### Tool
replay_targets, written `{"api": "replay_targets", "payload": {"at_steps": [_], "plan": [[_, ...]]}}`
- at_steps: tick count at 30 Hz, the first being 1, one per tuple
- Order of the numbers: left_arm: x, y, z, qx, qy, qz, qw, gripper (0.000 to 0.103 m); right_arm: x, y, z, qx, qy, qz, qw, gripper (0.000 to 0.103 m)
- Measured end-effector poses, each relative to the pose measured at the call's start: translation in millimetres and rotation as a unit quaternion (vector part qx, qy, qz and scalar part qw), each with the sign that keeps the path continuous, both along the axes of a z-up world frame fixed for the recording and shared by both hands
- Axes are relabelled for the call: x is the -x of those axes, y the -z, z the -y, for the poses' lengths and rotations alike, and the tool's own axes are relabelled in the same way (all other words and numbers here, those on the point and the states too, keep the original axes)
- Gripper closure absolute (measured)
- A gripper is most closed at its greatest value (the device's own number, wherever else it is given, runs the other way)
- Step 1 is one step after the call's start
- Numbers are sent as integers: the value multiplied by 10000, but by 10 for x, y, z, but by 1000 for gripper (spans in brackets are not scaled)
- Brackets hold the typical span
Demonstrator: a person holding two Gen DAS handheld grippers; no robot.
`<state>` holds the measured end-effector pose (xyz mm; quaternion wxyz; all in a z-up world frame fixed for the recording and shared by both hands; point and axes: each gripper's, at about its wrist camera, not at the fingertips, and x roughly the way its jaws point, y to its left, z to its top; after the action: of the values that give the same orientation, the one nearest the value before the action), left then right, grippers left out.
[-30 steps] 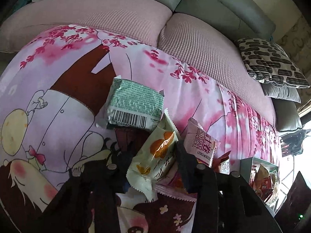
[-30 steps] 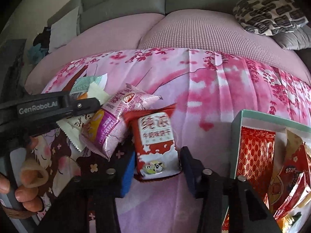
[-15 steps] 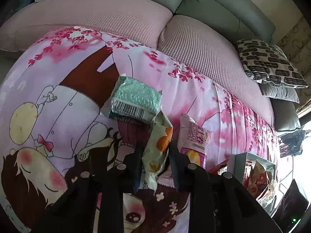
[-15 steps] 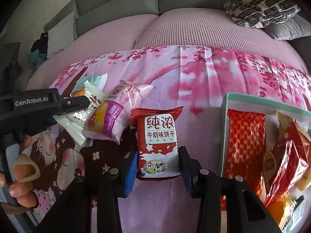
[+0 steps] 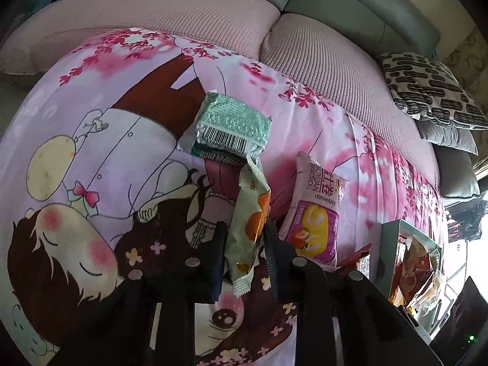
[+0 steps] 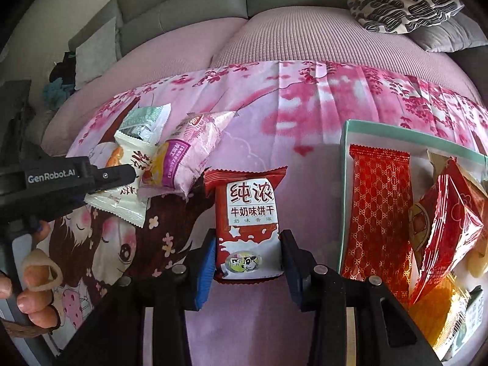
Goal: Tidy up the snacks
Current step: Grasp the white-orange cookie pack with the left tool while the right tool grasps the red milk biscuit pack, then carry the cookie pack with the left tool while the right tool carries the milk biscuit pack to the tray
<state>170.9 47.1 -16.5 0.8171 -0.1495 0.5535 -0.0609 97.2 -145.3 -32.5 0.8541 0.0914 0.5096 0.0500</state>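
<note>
My left gripper (image 5: 244, 241) is shut on a pale snack packet with an orange print (image 5: 248, 222), held edge-up above the cloth; it also shows in the right wrist view (image 6: 125, 180). My right gripper (image 6: 247, 253) is shut on a red-and-white milk biscuit packet (image 6: 248, 222). A green packet with a barcode (image 5: 228, 129) and a pink-purple packet (image 5: 317, 210) lie on the cloth. A teal-rimmed box (image 6: 346, 183) at the right holds several red and orange packets.
A pink cartoon-print cloth (image 5: 91, 152) covers a pink sofa seat (image 5: 189, 9). A black-and-white patterned cushion (image 5: 430, 91) lies at the far right. The person's hand (image 6: 33, 289) holds the left gripper's handle.
My left gripper closed on the pale packet and lifted it edge-up. My right gripper closed on the red biscuit packet and drew back, bringing the box closer in view.
</note>
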Motion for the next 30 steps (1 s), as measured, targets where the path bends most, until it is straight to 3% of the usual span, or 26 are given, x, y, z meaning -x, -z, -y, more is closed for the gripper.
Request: {"api": "replay_targets", "payload": {"at_steps": [23,30], "plan": [[-261,156,92,157,63,124,9998,75,-26,25,-41,99,-57,5,9999,60],[-219,86,45,208,-42,123,9997,83,-21,16,-9,-3,-15,32,10000,60]]}}
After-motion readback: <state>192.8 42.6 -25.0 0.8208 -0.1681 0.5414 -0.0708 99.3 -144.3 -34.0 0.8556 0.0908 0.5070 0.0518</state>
